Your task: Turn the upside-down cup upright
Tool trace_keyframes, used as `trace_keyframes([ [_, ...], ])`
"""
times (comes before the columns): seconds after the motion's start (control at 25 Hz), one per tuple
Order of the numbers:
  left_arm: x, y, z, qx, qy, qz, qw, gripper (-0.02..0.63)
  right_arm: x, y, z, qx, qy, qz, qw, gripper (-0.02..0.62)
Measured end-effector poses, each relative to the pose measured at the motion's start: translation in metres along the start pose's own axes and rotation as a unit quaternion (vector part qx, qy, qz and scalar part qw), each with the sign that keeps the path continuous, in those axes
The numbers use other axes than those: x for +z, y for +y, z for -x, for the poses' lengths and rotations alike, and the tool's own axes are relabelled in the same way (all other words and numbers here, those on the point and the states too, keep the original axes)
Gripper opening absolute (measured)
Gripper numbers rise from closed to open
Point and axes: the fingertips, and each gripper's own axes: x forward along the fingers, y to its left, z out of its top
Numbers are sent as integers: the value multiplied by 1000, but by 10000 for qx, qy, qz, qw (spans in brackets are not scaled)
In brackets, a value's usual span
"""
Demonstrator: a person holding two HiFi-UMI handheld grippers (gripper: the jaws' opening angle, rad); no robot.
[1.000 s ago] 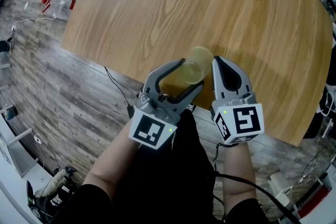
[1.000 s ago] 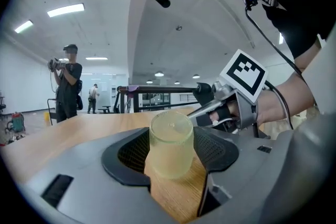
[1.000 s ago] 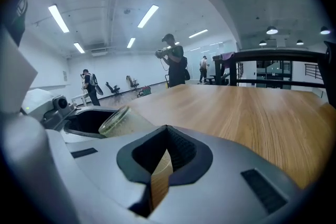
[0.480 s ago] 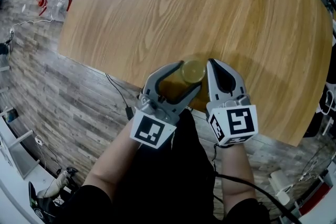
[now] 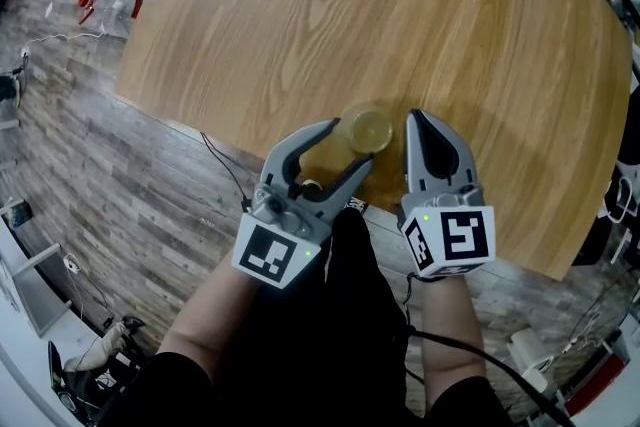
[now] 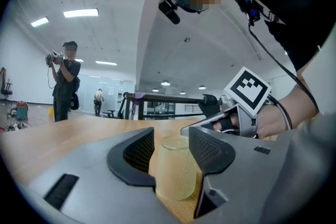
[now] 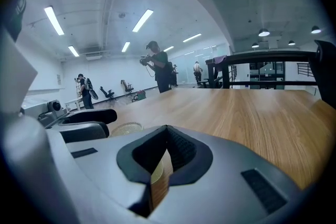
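Wooden table [image 5: 300,15] bears the mouth-down cup [image 5: 362,128] near its front edge, between the jaws of the left gripper [image 5: 355,140], which stood wider a second ago and are closing, not yet pinching. The grasp for the flip looks imminent. Just beside sits the right gripper [image 5: 413,117], clenched empty.

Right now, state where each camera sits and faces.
Head view: on the person's head, steeply down at the table; forearms, left gripper, right gripper show.
Left gripper view: on the left gripper, along its closing jaws, cup between them; right gripper beyond.
Right gripper view: on the right gripper, along shut jaws across the table; left gripper at left.
All three share the cup.
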Motion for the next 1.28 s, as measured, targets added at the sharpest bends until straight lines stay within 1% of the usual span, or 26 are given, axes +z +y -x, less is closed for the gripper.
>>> trace_keyframes([
  [0.12,20,4,7,259,-100,50,9996,129,23,7,17,14,-182,45,9998,14],
  [0.24,38,3,11,497,-136,218,9984,22,46,22,36,86,-345,68,9993,14],
  [0.28,45,2,14,549,-166,286,9979,9,51,29,42,126,-377,67,9992,14],
  [0.4,71,0,18,648,-334,458,9963,8,70,50,53,223,-505,114,9984,14],
  [0.48,89,-4,20,701,-377,424,9959,8,86,61,62,251,-616,204,9976,14],
  [0.56,104,-11,22,751,-339,459,9955,8,102,70,71,266,-698,264,9969,14],
  [0.68,116,-19,24,819,-180,840,9929,8,115,77,84,301,-697,305,9966,14],
  [0.72,118,-21,26,841,-79,889,9924,8,117,79,89,319,-670,317,9967,14],
  [0.8,124,-22,32,884,87,871,9922,8,122,84,99,345,-654,382,9965,14],
  [0.84,129,-21,34,901,106,848,9923,8,126,86,103,354,-684,428,9961,14],
  [1.0,153,-20,45,903,37,715,9933,8,144,91,116,483,-871,460,9940,14],
  [1.16,170,-31,58,844,74,763,9935,8,153,100,138,634,-973,405,9924,14],
  [1.28,180,-37,65,784,98,780,9938,8,162,107,150,667,-1037,417,9915,14],
])
